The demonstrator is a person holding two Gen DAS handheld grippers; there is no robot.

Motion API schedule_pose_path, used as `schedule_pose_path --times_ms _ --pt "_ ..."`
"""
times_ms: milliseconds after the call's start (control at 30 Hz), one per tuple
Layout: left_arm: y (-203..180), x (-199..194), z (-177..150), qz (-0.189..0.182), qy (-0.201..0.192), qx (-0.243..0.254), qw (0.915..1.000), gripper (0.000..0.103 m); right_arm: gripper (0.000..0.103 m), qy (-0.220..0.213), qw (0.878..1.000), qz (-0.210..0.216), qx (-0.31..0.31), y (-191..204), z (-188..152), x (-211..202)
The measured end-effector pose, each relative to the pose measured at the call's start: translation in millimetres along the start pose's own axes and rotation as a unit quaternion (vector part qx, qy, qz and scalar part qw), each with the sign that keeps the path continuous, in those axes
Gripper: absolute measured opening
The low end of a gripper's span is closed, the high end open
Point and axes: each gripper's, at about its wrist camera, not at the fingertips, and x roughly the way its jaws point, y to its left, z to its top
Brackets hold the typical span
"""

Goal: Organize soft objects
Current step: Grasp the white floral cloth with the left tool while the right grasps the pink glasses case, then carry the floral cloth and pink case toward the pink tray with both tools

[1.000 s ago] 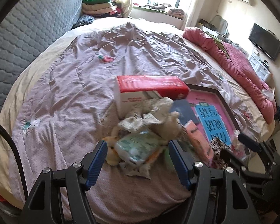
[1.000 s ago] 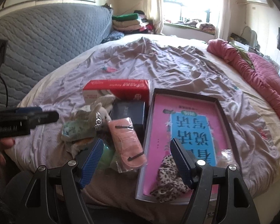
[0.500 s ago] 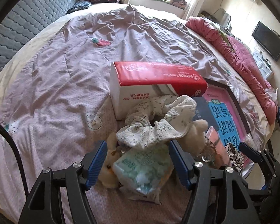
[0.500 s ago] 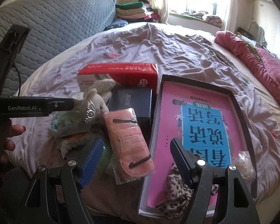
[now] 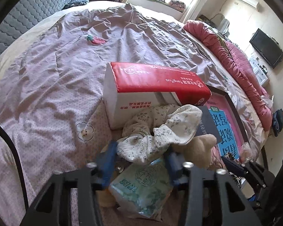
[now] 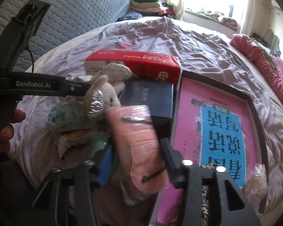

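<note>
Grippers both just closed in on the pile at the near bed edge. Left gripper (image 5: 140,162): blue pads hug a green tissue pack (image 5: 141,186) with a floral sock (image 5: 160,137) draped over it; pads look pressed on the pack's sides. Right gripper (image 6: 135,162): jaws pinch a pink bagged item (image 6: 135,137), blurred, black clips on it. Beside it a plush bunny (image 6: 105,94), then a dark blue box (image 6: 149,98). Behind those, red tissue pack (image 5: 156,82) lying on the purple bedsheet (image 5: 47,66). Right of it, shallow box (image 6: 249,101) with a pink-blue book (image 6: 217,128). Far back: folded clothes (image 6: 147,3) by the window.
</note>
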Motion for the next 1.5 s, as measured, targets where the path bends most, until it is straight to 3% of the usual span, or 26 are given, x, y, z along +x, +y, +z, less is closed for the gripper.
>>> schedule_pose_path --times_ms 67,167,367,533,1100,1500 --pt "2.7 1.3 -0.1 -0.011 -0.002 -0.008 0.9999 0.017 0.04 -0.002 1.0 0.004 0.01 -2.2 -0.5 -0.3" --pt "7.1 0.4 -2.5 -0.025 -0.01 -0.022 0.9994 0.011 0.038 -0.004 1.0 0.015 0.026 -6.1 -1.1 -1.3" --pt "2.0 -16.5 -7.4 -0.027 -0.034 -0.015 0.999 0.011 0.023 -0.019 0.999 0.033 0.037 -9.5 1.7 -10.2" --pt "-4.9 -31.8 -11.6 -0.011 -0.051 -0.002 0.9986 0.011 0.019 -0.026 0.997 0.048 0.048 -10.0 2.3 -15.3" --pt "-58.4 -90.5 -19.3 -0.019 -0.102 0.038 0.9939 0.011 0.018 -0.081 0.993 0.046 0.075 -25.0 9.4 -72.4" --pt "-101.4 -113.0 -27.8 0.013 -0.111 0.071 0.9912 0.011 0.018 -0.116 0.989 0.041 0.088 -38.7 8.6 -114.5"
